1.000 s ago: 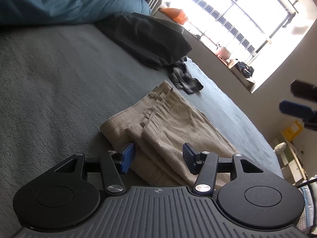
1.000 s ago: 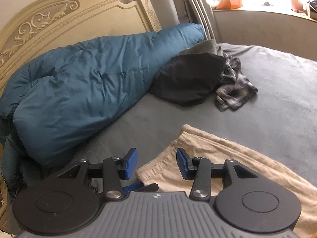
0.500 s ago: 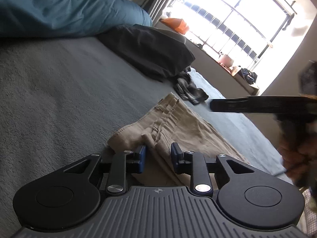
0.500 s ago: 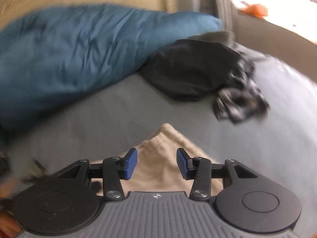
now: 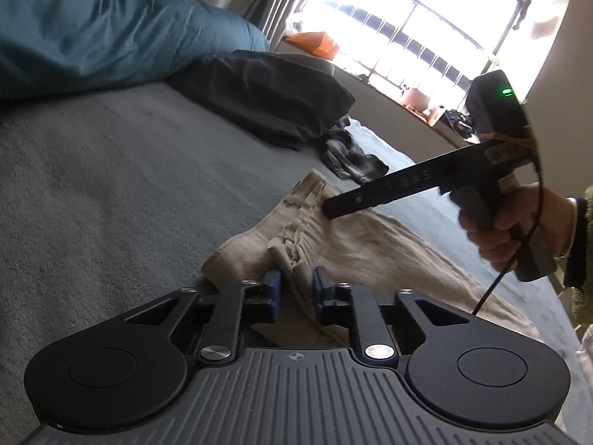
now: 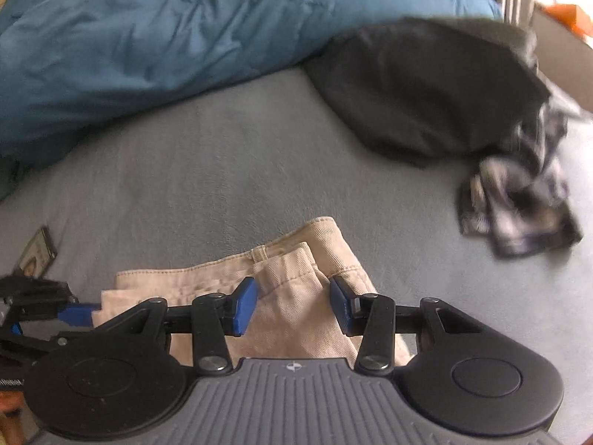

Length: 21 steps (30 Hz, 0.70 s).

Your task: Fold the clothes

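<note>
Grey-blanketed bed [image 6: 229,155], beige trousers [image 6: 296,319] lying flat at its near side, rumpled blue duvet [image 6: 148,37] along the head, dark garment [image 6: 426,85] beside it, crumpled plaid cloth [image 6: 519,207] just beyond

The trousers [image 6: 296,296] are a pale beige with lighter stitching along the waistband. They lie on a plain grey bed [image 6: 229,170]. The duvet [image 6: 155,37] is teal blue. Beside it, the bundled garment [image 6: 426,89] is charcoal black, and the crumpled cloth [image 6: 519,204] next to that is checked in black, grey and white. Each hand-held gripper, the left [image 5: 295,291] and the right [image 6: 292,306], is black with blue pads. An orange item [image 5: 315,40] sits on the windowsill.
</note>
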### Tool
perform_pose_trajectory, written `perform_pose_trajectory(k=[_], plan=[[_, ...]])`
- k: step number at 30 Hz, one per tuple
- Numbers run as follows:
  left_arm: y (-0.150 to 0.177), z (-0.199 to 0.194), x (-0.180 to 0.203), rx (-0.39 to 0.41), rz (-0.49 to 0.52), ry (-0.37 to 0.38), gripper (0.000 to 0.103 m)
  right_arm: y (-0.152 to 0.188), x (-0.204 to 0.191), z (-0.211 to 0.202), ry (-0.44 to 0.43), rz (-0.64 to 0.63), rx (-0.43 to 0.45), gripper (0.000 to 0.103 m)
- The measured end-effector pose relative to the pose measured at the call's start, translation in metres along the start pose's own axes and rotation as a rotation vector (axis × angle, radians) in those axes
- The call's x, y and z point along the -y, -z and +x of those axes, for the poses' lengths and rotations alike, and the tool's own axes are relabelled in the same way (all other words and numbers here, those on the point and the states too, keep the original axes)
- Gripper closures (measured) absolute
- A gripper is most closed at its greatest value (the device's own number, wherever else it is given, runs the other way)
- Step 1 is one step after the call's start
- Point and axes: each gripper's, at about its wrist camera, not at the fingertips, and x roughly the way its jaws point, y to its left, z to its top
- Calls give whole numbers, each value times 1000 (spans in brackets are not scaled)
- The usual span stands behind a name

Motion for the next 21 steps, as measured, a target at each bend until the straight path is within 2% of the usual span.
perform_pose_trajectory(k=[4,5,8,11,16,21], plan=[[1,0,6,25,19,0,96,3,10,4,-49,52,5,57],[0,0,6,31,19,1,96,3,11,2,-60,58,13,67],[-1,1,6,47,7,9,96,7,10,-3,-75,53,22,87],[-3,-1,5,66,-16,25,96,7,5,-11,-61,42,53,95],[-11,-1,-1,84,-64,54,96,2,8,-28,-55,71,133,97],[-17,1,-7,93,-96,64,96,-6,11,-28,-54,94,152,97]])
